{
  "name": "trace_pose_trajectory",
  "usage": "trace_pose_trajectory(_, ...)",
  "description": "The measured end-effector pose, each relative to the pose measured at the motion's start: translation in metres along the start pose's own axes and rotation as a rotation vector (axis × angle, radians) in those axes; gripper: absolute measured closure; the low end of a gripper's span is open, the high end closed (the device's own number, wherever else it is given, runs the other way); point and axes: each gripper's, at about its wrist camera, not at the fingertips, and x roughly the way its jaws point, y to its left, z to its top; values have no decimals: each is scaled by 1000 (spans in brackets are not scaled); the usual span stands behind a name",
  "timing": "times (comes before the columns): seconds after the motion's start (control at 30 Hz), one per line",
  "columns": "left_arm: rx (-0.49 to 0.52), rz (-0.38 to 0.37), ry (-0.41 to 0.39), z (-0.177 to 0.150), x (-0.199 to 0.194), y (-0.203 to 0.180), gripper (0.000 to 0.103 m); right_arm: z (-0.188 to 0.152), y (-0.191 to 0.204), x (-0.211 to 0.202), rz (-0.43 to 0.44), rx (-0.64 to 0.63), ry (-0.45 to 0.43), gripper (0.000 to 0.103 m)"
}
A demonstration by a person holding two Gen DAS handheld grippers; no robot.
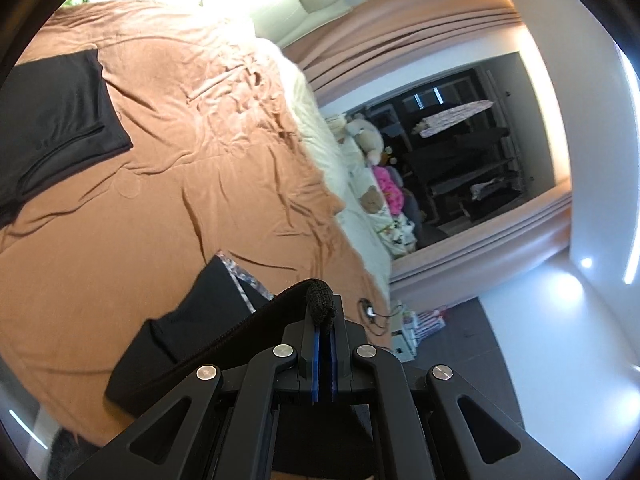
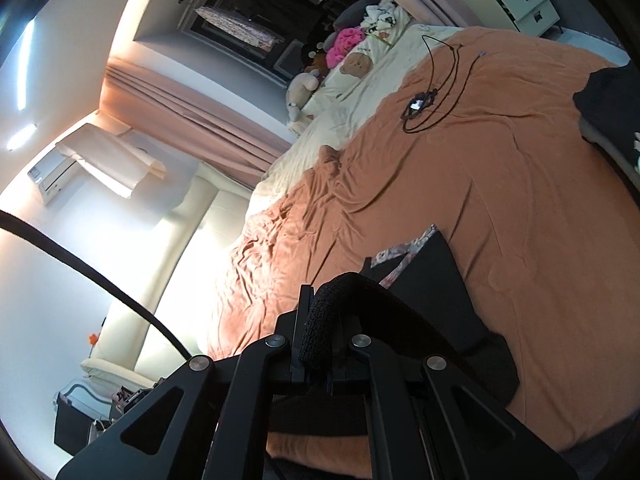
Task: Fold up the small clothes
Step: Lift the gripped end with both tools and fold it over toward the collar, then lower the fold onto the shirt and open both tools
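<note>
Jaws on both sides are pressed together on fabric. Left gripper (image 1: pixel 325 316) pinches a thick knit hem of the black garment (image 1: pixel 192 320); a bunched nub of it sticks out past the blue pads (image 1: pixel 317 364). Right gripper (image 2: pixel 320 336) pinches the same kind of ribbed edge, the cloth rolled over its fingertips.

Garment location: near edge of the bed, on the orange-brown blanket (image 1: pixel 192 168). From the left jaws the body trails away to the left and slightly forward; from the right jaws it trails to the right. So the held edge spans between the two grippers, and its long axis looks to run roughly across the front of the person, with the rest draped on the blanket beyond. A floral patterned lining (image 2: pixel 404 252) shows at the far end of the garment in both views.

Neither hand looks nearer; both are at the edge already. My read: next move is carrying that edge forward over the body.

Another dark garment (image 1: pixel 56 120) lies well apart, far left. Coiled cable (image 2: pixel 424 108) sits further up the bed, clear of the fold path.
</note>
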Motion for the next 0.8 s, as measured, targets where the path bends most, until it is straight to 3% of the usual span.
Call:
trace_pose_trajectory(0.33, -36, 134, 72, 21, 94, 34, 100, 31, -24, 75, -111, 79, 61, 102)
trace_pose_trajectory(0.8, -81, 297, 138, 33, 187, 89, 100, 62, -51, 167, -255, 119, 182, 102)
